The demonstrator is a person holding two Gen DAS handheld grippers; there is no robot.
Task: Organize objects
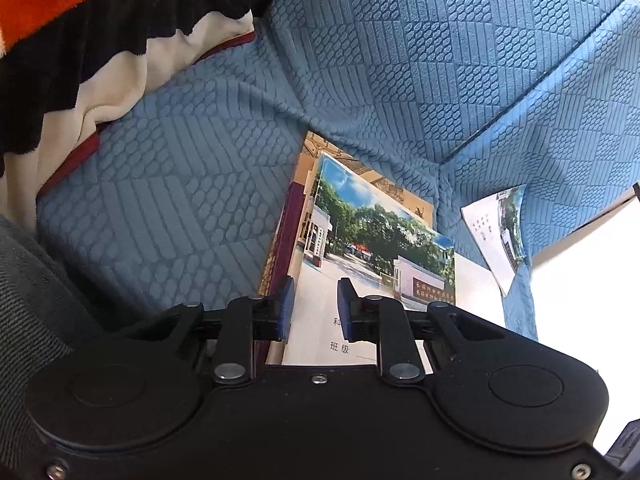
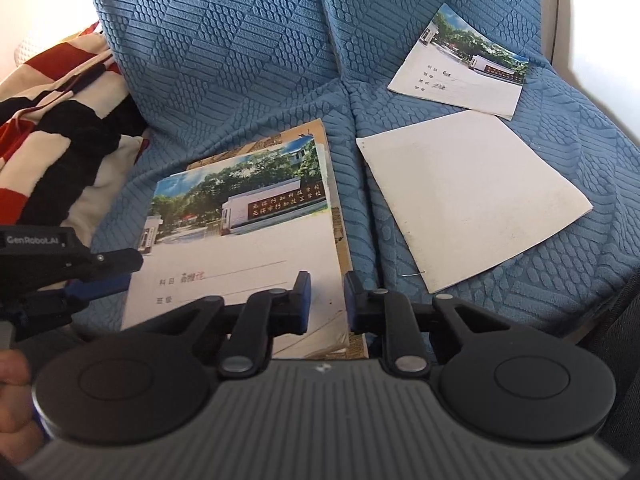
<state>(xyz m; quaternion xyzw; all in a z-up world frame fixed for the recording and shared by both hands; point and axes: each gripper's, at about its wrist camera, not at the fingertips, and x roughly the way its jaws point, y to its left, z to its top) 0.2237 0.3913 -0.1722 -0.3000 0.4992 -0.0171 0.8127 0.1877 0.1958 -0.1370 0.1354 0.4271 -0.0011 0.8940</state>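
A stack of books lies on the blue sofa seat [image 2: 240, 60]. Its top is a notebook with a school-gate photo [image 1: 360, 248] [image 2: 240, 240], over a brown book [image 2: 339, 216] and a maroon one [image 1: 286, 232]. My left gripper [image 1: 316, 308] hovers at the stack's near left edge, jaws a narrow gap apart with the cover showing between them; the right wrist view shows it at the stack's left side [image 2: 100, 280]. My right gripper [image 2: 328, 300] straddles the stack's near right edge, also narrowly apart, one pad over the cover and one beside the edge. A plain white booklet [image 2: 468, 196] and a second photo notebook [image 2: 460, 68] [image 1: 496, 236] lie to the right.
A red, black and cream striped blanket [image 1: 80, 40] [image 2: 52, 140] is bunched on the seat left of the stack. The sofa back rises behind. Grey fabric [image 1: 24, 300] fills the near left corner. A person's hand [image 2: 12, 400] shows at the lower left.
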